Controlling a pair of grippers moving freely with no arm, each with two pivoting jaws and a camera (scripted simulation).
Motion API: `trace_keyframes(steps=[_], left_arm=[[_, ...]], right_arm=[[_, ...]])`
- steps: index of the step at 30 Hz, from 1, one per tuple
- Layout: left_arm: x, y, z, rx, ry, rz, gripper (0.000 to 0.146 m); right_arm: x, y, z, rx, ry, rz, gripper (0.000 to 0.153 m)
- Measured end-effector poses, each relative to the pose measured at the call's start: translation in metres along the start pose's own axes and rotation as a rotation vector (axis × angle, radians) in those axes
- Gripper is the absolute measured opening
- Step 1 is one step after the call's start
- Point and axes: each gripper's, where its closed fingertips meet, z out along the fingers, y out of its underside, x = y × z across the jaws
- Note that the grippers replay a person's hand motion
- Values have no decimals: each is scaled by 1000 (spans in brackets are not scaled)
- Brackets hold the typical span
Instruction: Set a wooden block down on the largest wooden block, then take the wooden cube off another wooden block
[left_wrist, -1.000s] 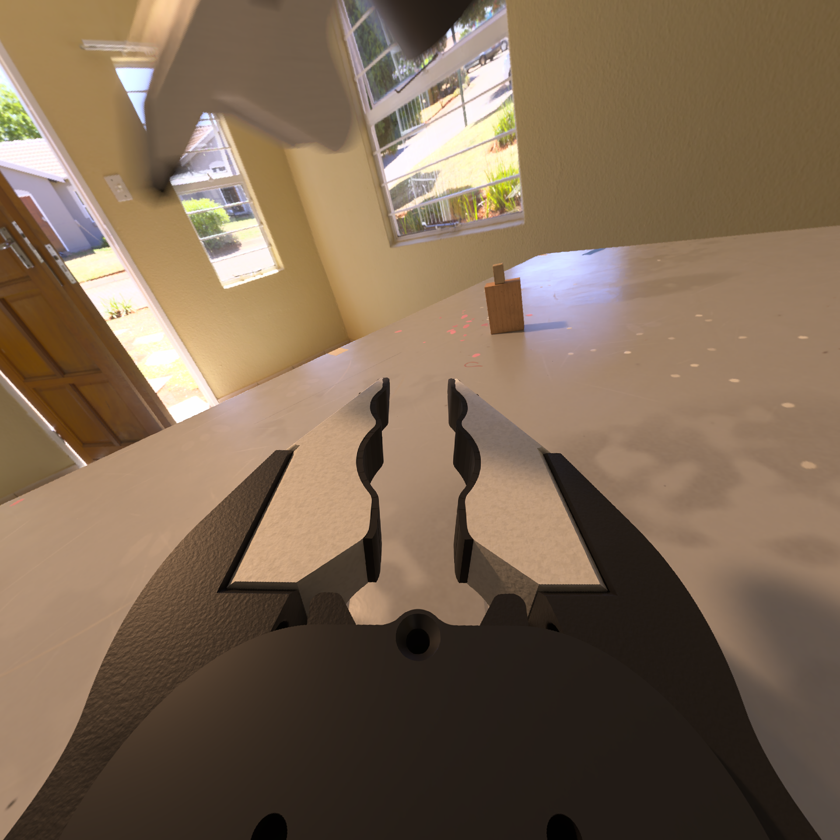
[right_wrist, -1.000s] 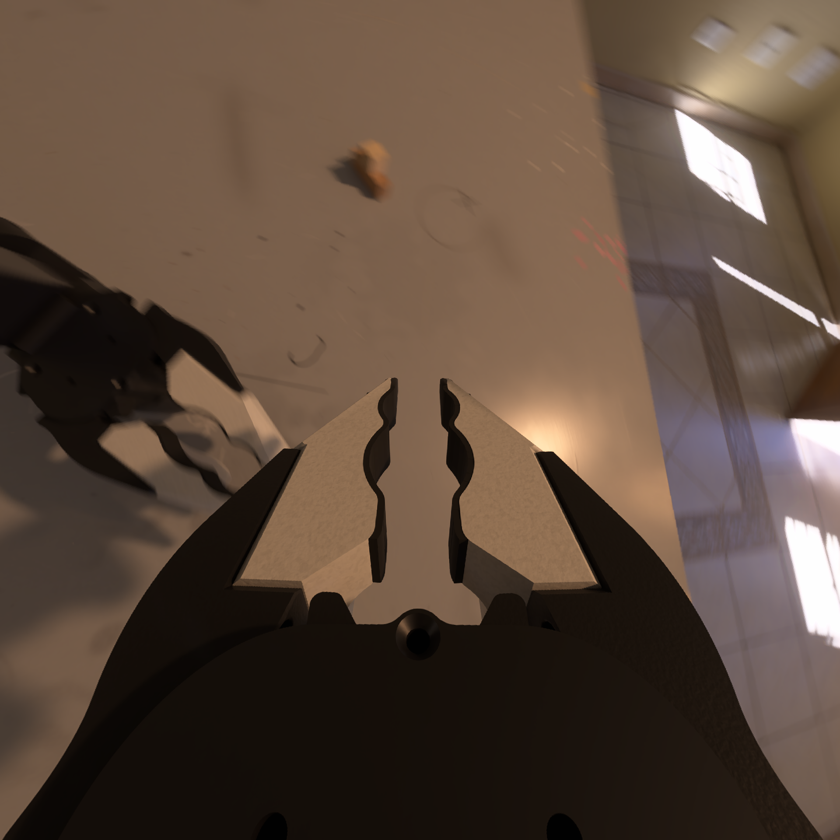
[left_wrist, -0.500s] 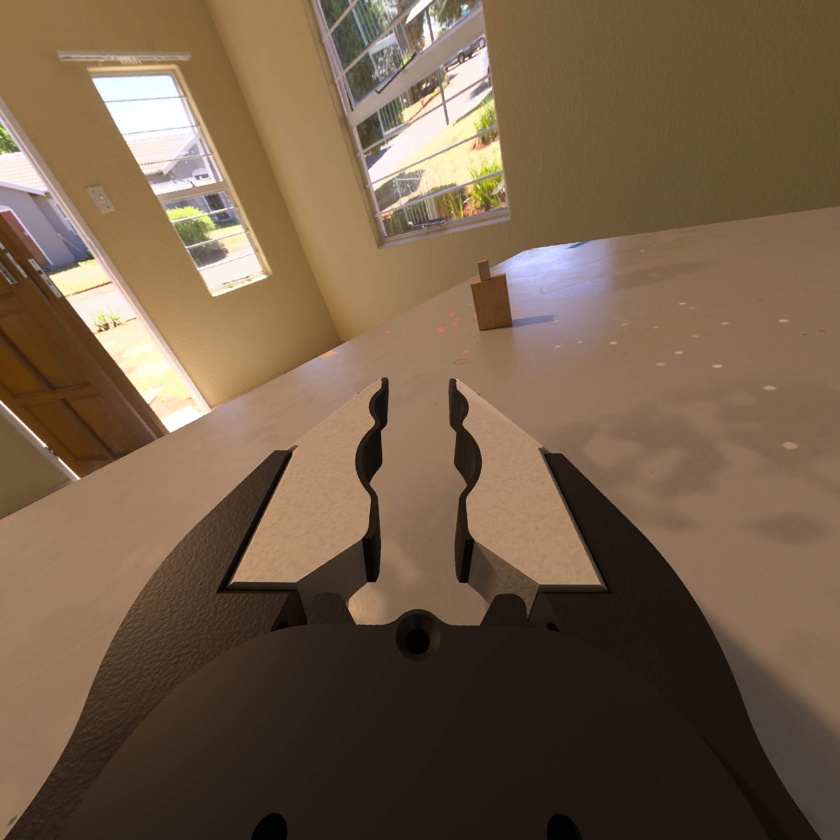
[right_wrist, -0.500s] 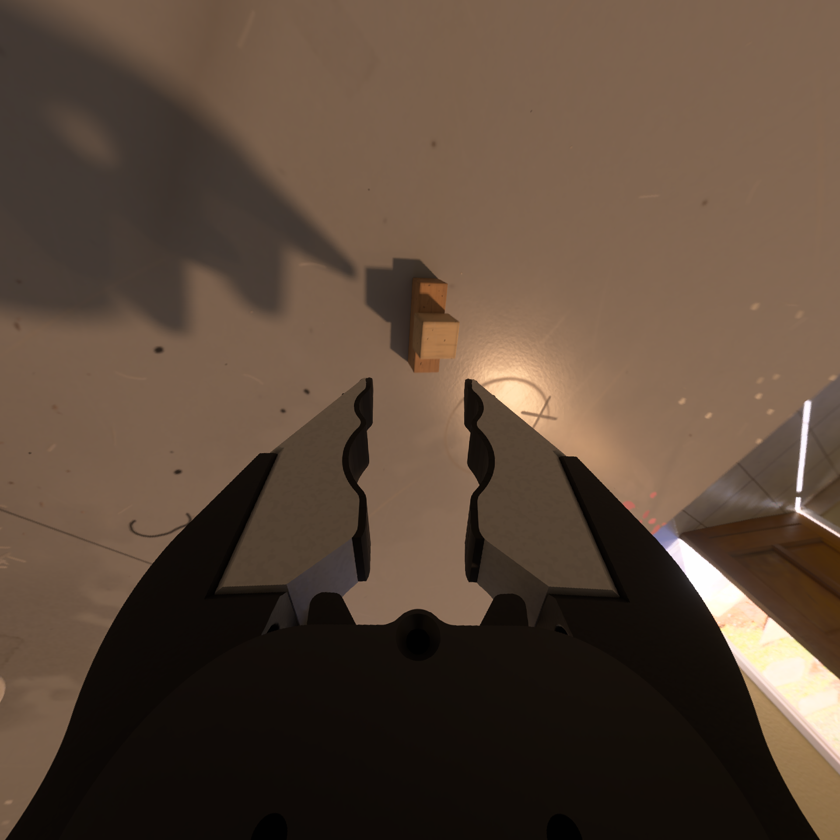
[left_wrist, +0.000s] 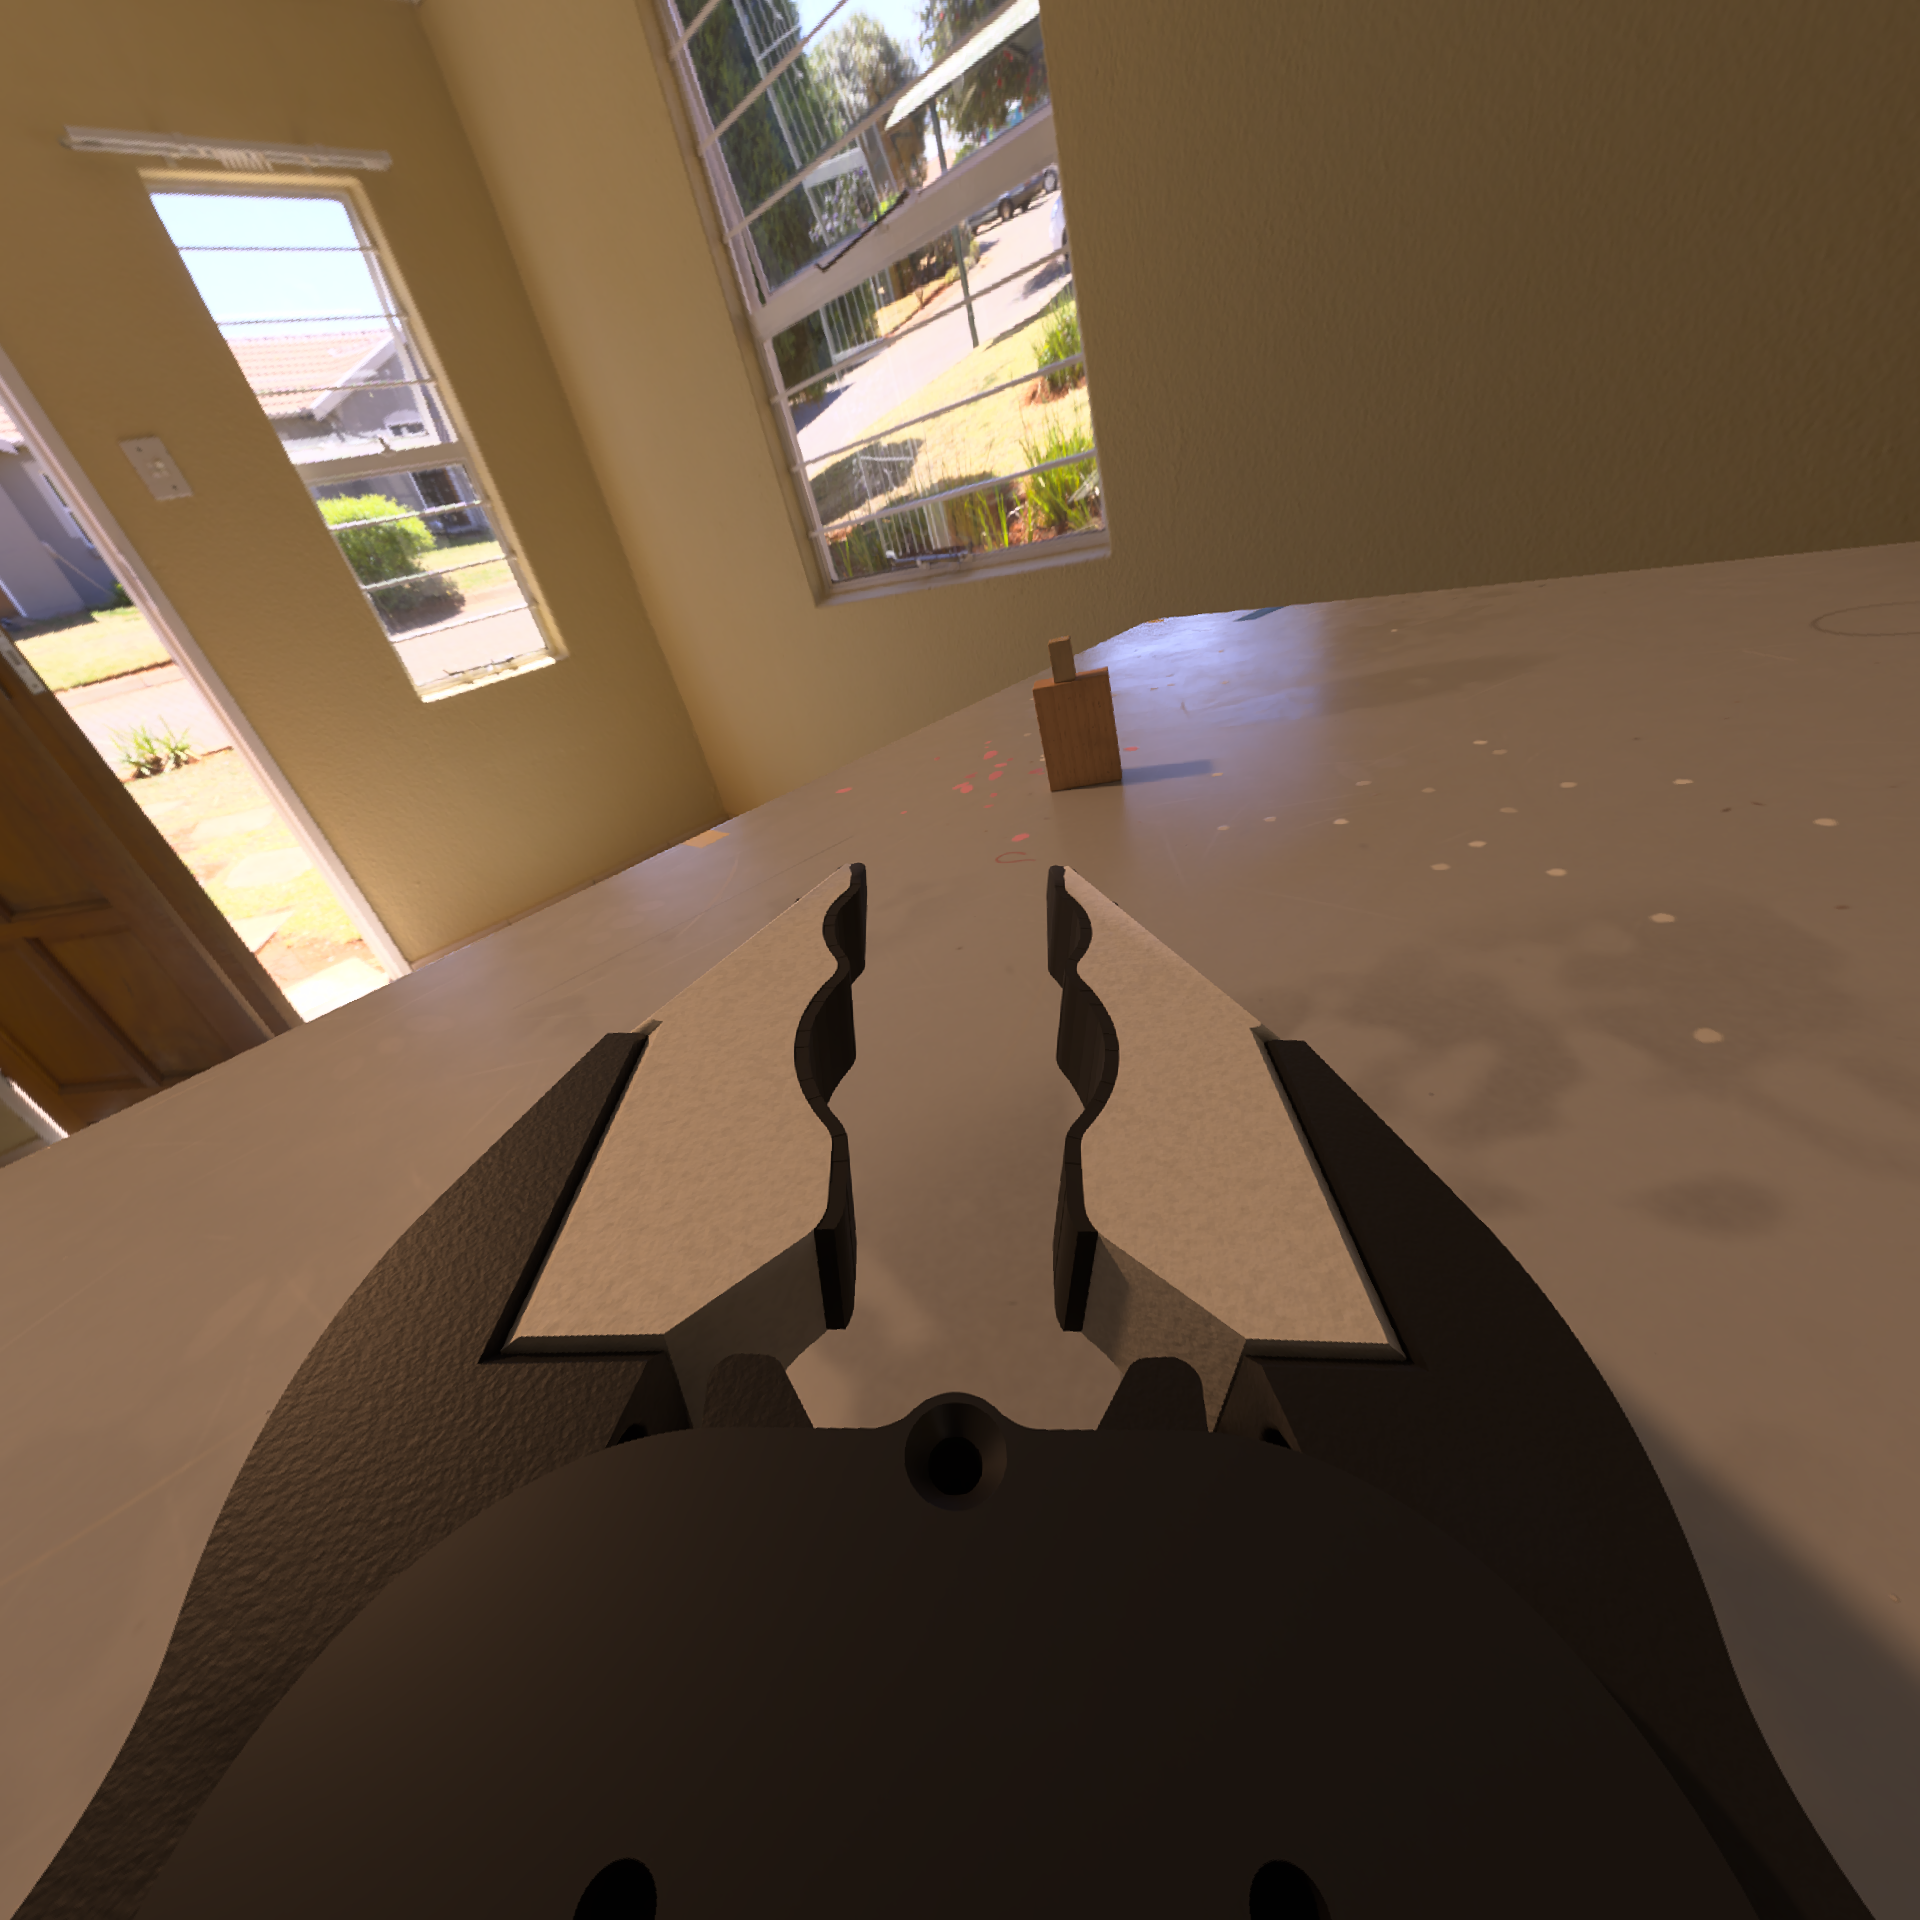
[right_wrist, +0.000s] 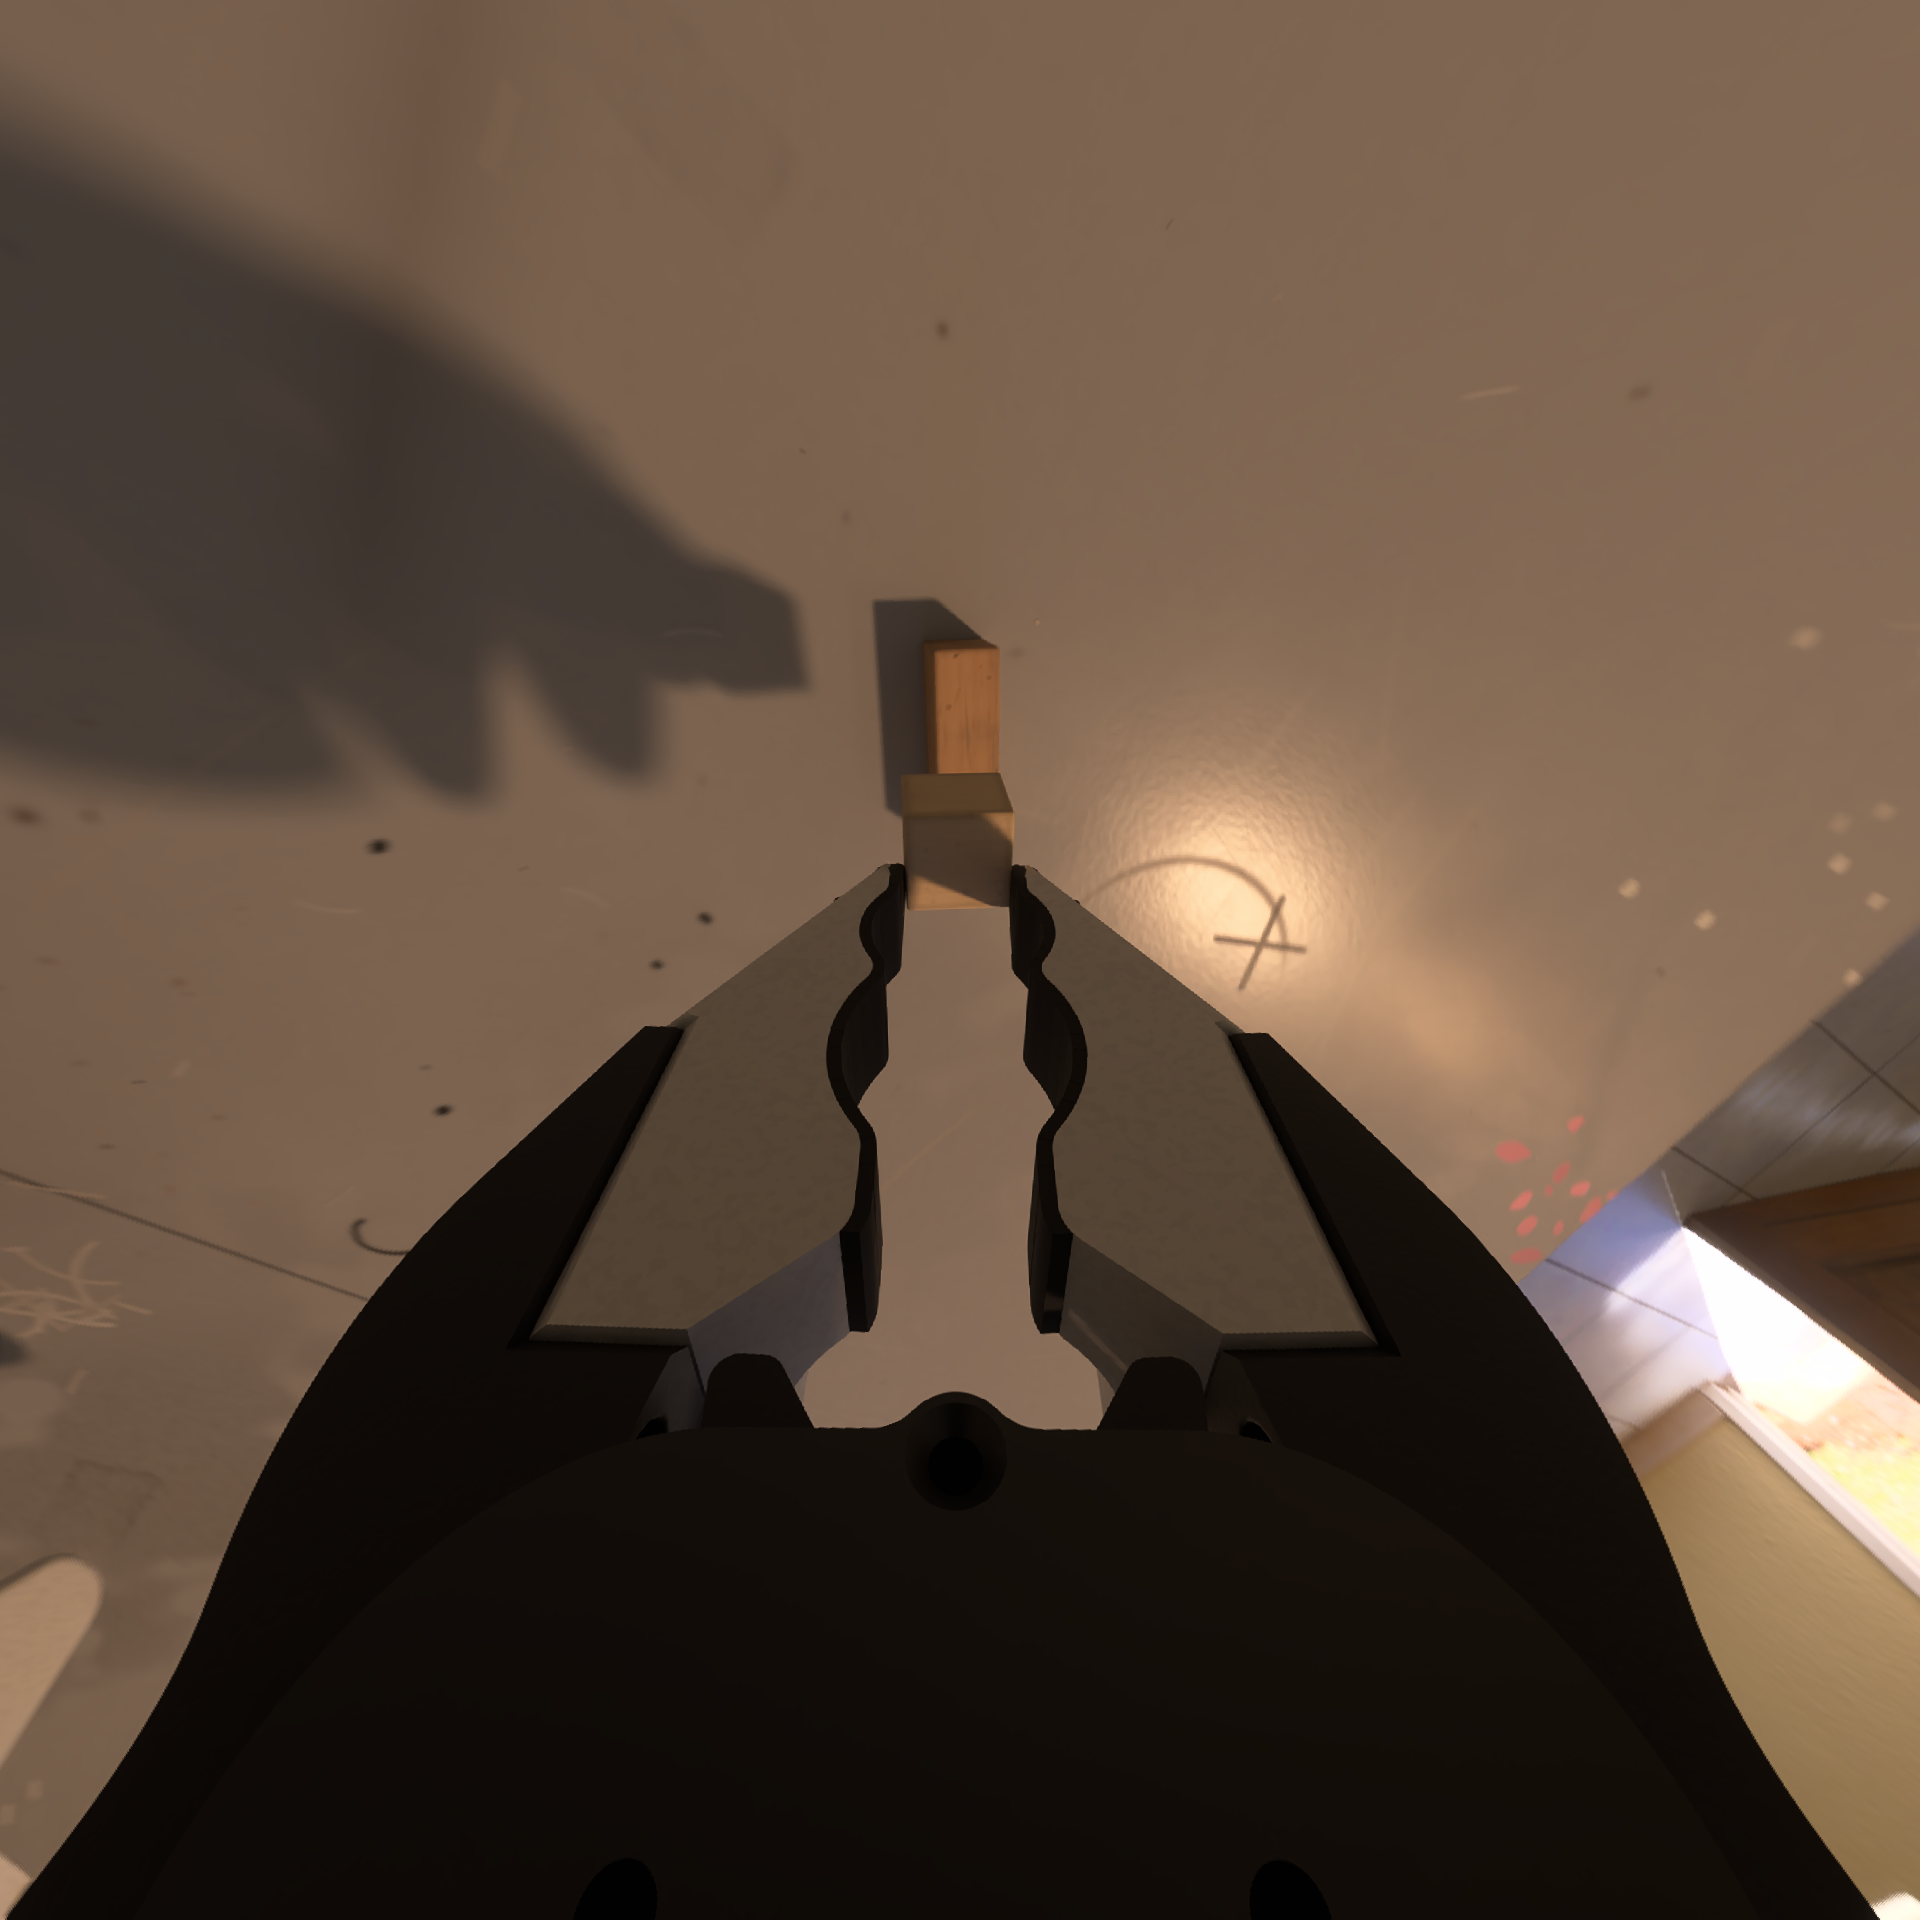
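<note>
In the right wrist view a pale wooden cube (right_wrist: 957, 844) sits on the near end of a longer orange-brown wooden block (right_wrist: 963, 707) on the table. My right gripper (right_wrist: 954, 885) looks down on them. Its jaws stand a cube's width apart, and the fingertips (right_wrist: 891, 894) press the cube's lower sides. In the left wrist view a wooden block (left_wrist: 1077, 732) stands far ahead with a small wooden piece (left_wrist: 1060, 661) on top. My left gripper (left_wrist: 954, 894) is open and empty, low over the table. The right gripper does not show in that view.
The table edge (right_wrist: 1621, 1226) runs close at the lower right of the right wrist view, with tiled floor below. A pale rounded shape (right_wrist: 47, 1621) lies at the bottom left. In the left wrist view the table's far edge (left_wrist: 727, 831) meets yellow walls, windows and a door.
My right gripper swung over the stack, moved forward until the cube lay between its fingertips, and narrowed its jaws onto it. The left gripper's jaws widened slightly and it shifted a little.
</note>
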Motion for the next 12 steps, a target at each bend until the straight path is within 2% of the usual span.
trace_keyframes(steps=[3, 5, 9, 12], left_arm=[[-1, 2, -1, -15, -1, -4, 36], [-2, 3, -1, -18, 2, -8, 35], [-6, 8, -4, -56, -32, 18, 33], [-17, 13, -10, -105, -99, 65, 33]], right_arm=[[-16, 10, -49, 188, 78, 86, 20], [-35, 28, -82, 337, 159, 172, 20], [-84, 97, -128, 572, 355, 406, 20], [-121, 153, -147, 671, 508, 604, 20]])
